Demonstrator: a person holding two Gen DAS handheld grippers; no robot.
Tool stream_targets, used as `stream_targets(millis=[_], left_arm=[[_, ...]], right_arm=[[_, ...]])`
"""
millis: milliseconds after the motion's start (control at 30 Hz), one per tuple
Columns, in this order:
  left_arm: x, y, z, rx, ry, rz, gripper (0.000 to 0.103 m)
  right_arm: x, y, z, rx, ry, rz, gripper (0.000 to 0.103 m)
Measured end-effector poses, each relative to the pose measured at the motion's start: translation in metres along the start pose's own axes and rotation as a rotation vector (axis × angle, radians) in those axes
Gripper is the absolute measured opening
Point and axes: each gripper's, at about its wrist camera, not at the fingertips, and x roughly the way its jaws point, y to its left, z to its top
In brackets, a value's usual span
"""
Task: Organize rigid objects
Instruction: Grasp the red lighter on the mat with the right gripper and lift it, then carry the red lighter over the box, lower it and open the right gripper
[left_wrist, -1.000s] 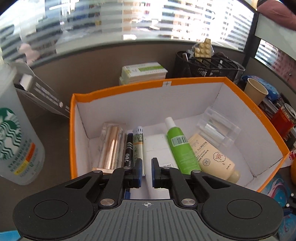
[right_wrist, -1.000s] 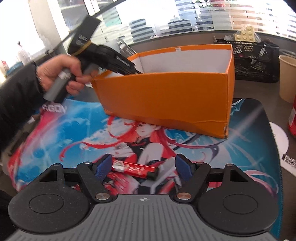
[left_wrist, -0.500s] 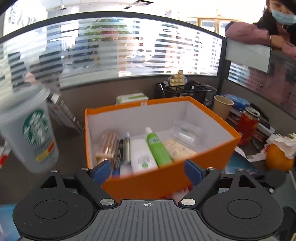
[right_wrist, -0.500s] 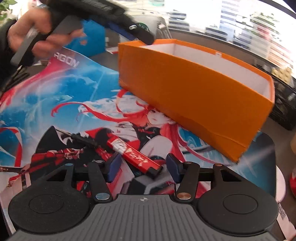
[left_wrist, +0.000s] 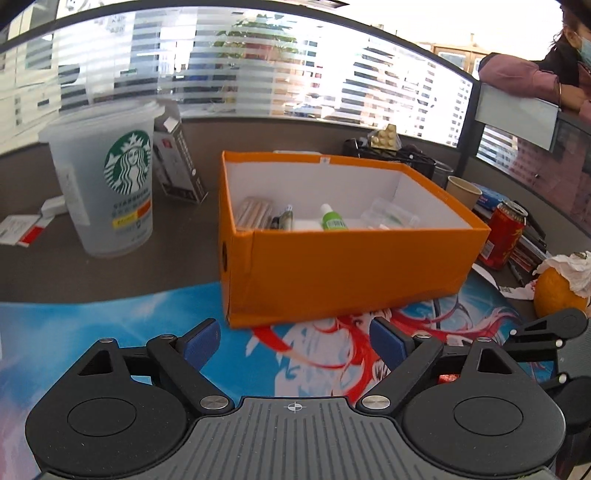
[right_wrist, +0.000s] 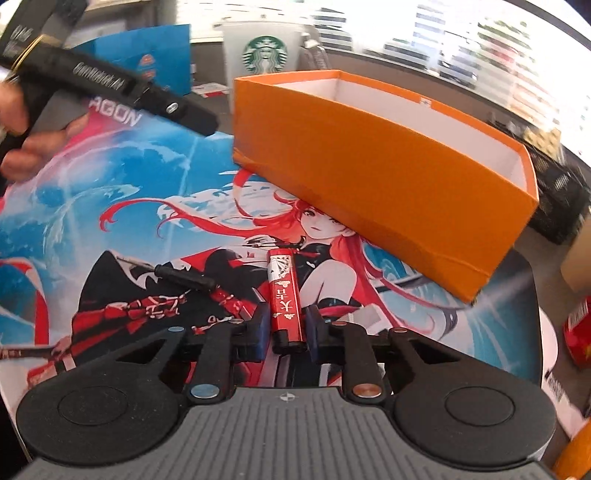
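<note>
Box (left_wrist: 343, 266) orange, open | holds green bottle (left_wrist: 331, 220), copper case (left_wrist: 255, 214)

red lighter (right_wrist: 285, 301) and orange box (right_wrist: 388, 177) on a printed desk mat (right_wrist: 110, 206)

the slim lighter, white characters on its red case, lies flat near the mat's front edge, dark end frontmost. the open, white-lined box sits at the mat's back edge, holding a green bottle (left_wrist: 331, 220), a copper-coloured tube (left_wrist: 254, 213) and a clear case (left_wrist: 389, 217).
</note>
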Motion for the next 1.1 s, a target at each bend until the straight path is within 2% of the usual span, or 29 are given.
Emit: stream_targets(millis=[67, 300, 433, 667, 867, 1000, 1100], left_arm=[[-0.002, 0.001, -0.007, -0.01, 0.001, -0.009, 0.09], [-0.01, 0.006, -0.023, -0.031, 0.002, -0.027, 0.093], [-0.014, 0.011, -0.029, -0.04, 0.007, -0.026, 0.093], [-0.018, 0.017, -0.037, -0.052, 0.013, -0.01, 0.093], [-0.014, 0.013, -0.044, -0.039, 0.018, 0.011, 0.094], [-0.01, 0.01, -0.051, -0.023, 0.029, 0.013, 0.094], [-0.008, 0.007, -0.055, -0.01, 0.042, 0.015, 0.094]], right_arm=[[-0.001, -0.009, 0.001, 0.096, 0.009, 0.043, 0.017], [0.003, -0.067, -0.013, 0.583, 0.018, 0.303, 0.017], [-0.002, -0.084, -0.022, 0.76, -0.026, 0.402, 0.017], [-0.023, -0.094, -0.002, 0.806, -0.127, 0.438, 0.017], [-0.041, -0.11, 0.037, 0.778, -0.212, 0.434, 0.017], [-0.035, -0.129, 0.068, 0.747, -0.228, 0.401, 0.017], [-0.017, -0.143, 0.089, 0.74, -0.207, 0.362, 0.017]])
